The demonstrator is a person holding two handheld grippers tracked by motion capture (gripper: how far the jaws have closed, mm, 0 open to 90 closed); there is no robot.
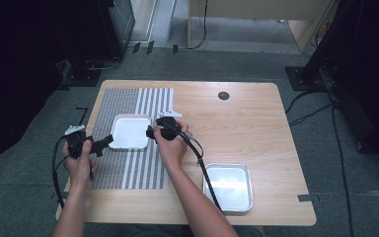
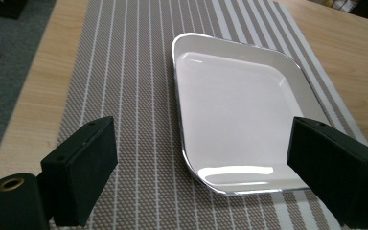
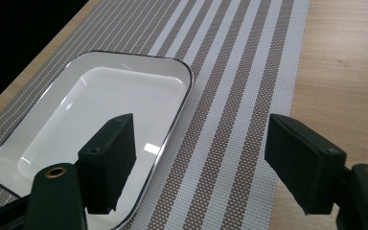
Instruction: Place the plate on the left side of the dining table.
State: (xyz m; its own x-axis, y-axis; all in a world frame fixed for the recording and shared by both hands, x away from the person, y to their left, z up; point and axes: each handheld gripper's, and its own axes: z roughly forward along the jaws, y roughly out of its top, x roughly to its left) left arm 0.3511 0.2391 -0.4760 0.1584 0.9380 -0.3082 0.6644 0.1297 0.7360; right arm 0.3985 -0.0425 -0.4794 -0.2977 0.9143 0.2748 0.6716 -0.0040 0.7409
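You work at a light wooden table (image 1: 256,123) with rounded corners, and a striped woven placemat (image 1: 128,170) lies flat on its left part, reaching from near the far edge toward the near edge. To the right of the placemat, close to the near right corner, a metal tray (image 1: 228,186) sits directly on the wood, well apart from the placemat. Farther from you than the tray, near the far edge and also right of the placemat, a small dark round cap (image 1: 223,96) is set into the tabletop.
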